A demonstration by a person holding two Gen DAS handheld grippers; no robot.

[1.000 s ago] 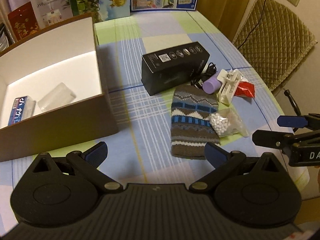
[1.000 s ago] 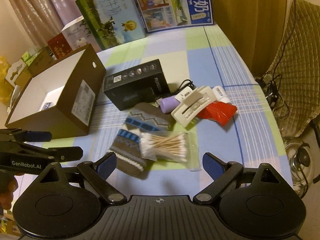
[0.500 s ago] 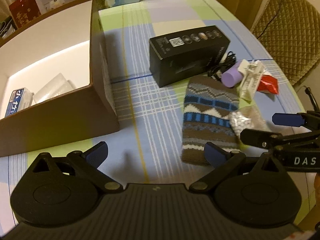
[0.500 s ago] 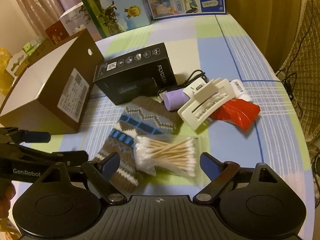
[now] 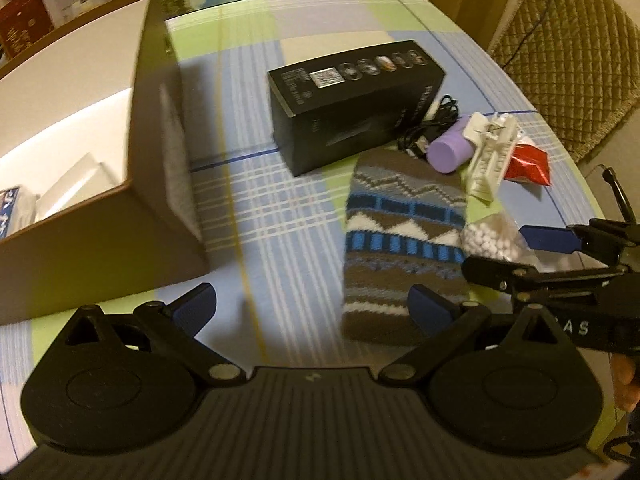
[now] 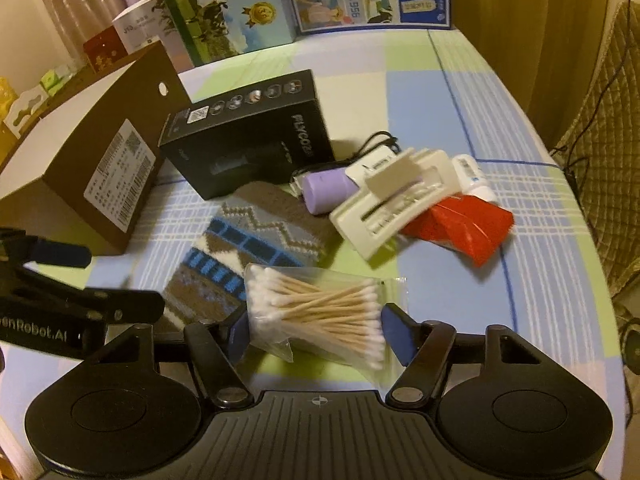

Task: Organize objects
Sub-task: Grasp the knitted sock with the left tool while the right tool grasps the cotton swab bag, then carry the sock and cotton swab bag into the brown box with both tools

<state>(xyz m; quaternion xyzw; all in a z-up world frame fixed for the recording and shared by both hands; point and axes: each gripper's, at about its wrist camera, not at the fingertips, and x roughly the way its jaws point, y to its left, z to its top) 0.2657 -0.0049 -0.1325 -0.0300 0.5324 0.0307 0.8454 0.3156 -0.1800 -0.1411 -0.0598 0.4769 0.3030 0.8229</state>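
A clear bag of cotton swabs [image 6: 316, 310] lies on a knitted sock [image 6: 256, 240] on the checked tablecloth. My right gripper [image 6: 316, 334] is open, its blue pads on either side of the bag's near end, not pressing it. My left gripper [image 5: 314, 306] is open and empty above the cloth between the brown cardboard box [image 5: 160, 184] and the sock [image 5: 400, 240]. A black product box [image 5: 352, 104], a purple cylinder [image 5: 448, 152], a white hair clip [image 6: 396, 204] and a red packet [image 6: 464, 228] lie behind the sock.
The cardboard box is open, with a blue packet [image 5: 8, 212] and a clear packet [image 5: 76, 180] inside. Milk cartons and boxes [image 6: 240, 4] line the table's far edge. A black cable [image 5: 432, 120] lies by the black box. A quilted chair [image 5: 568, 48] stands to the right.
Both grippers have moved forward and lower. The right one has come down around the swab bag, its jaws narrower than before. The left one has drifted right, toward the sock.
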